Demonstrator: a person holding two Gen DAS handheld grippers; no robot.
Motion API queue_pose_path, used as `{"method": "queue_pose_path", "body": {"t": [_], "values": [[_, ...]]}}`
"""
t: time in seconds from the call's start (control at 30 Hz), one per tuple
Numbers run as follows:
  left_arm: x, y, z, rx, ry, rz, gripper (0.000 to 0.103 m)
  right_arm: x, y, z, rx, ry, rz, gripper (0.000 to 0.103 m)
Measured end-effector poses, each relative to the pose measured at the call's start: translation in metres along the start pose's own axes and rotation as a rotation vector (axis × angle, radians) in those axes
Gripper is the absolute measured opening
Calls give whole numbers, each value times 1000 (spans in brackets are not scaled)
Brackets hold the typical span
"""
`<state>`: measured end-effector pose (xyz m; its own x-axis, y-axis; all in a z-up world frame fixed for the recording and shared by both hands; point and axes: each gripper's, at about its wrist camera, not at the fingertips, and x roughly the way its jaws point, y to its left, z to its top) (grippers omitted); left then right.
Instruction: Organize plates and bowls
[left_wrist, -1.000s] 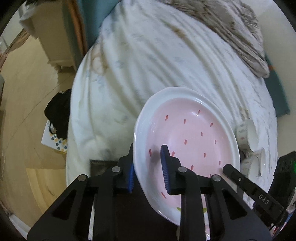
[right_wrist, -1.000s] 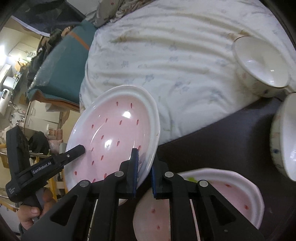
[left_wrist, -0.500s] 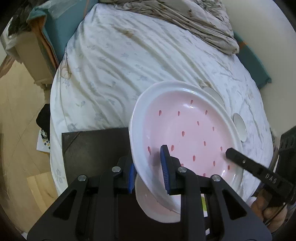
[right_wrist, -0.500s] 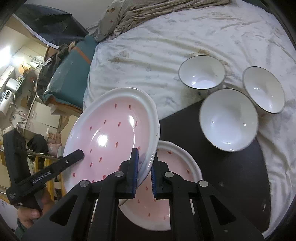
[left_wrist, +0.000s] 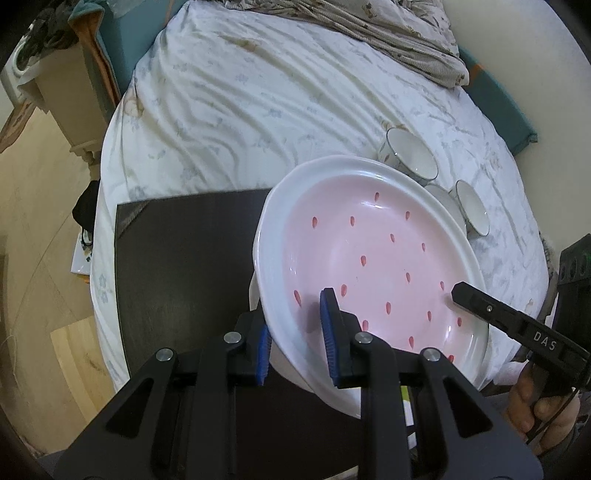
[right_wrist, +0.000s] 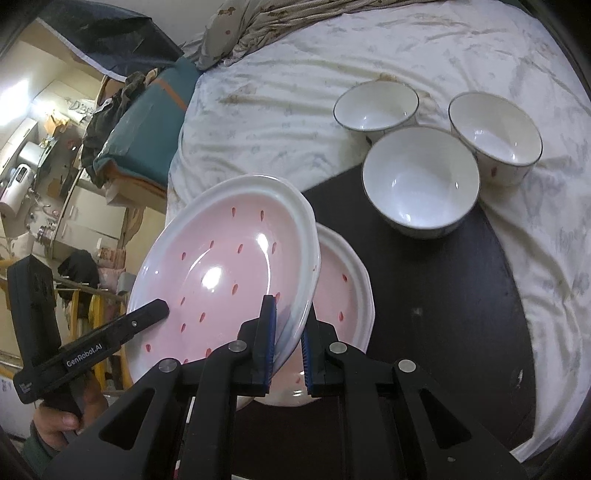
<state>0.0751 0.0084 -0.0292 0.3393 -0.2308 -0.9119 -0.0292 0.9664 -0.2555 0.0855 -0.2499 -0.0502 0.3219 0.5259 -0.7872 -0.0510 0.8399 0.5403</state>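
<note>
A: Left wrist view first. The left claw (left_wrist: 297, 332) has its blue pads pinching the near rim of the pink strawberry-dotted ceramic plate (left_wrist: 369, 258), and the view has swung: a second ago it was mostly bed, now the dark wooden table (left_wrist: 184, 258) lies right beneath.

B: And the right claw (left_wrist: 456, 290) reaches in over the far rim. The plate has levelled out too, less tilted than before.

A: Over to the right wrist view. The right claw (right_wrist: 286, 339) is clamped on the same plate's edge (right_wrist: 229, 266), both claws sharing the load.

B: Underneath it now, a second pink plate (right_wrist: 343, 288) lying flat on the table, with three white ceramic bowls (right_wrist: 421, 184) beyond, one on the table's corner and two on the bedsheet (right_wrist: 295, 103).

A: So the carried plate has come over its partner. I'd judge stacking is next: lower, then release.
</note>
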Motion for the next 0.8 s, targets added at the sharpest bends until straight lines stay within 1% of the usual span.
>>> {"method": "queue_pose_path", "body": {"t": [0.13, 0.33, 0.8], "values": [[8, -3, -9, 23, 12, 21, 21, 10, -11, -10, 16, 14, 12, 14], [17, 0, -15, 10, 30, 26, 21, 17, -17, -18, 12, 25, 10, 14], [42, 2, -22, 43, 65, 54, 21, 42, -31, -20, 33, 84, -21, 14]]}}
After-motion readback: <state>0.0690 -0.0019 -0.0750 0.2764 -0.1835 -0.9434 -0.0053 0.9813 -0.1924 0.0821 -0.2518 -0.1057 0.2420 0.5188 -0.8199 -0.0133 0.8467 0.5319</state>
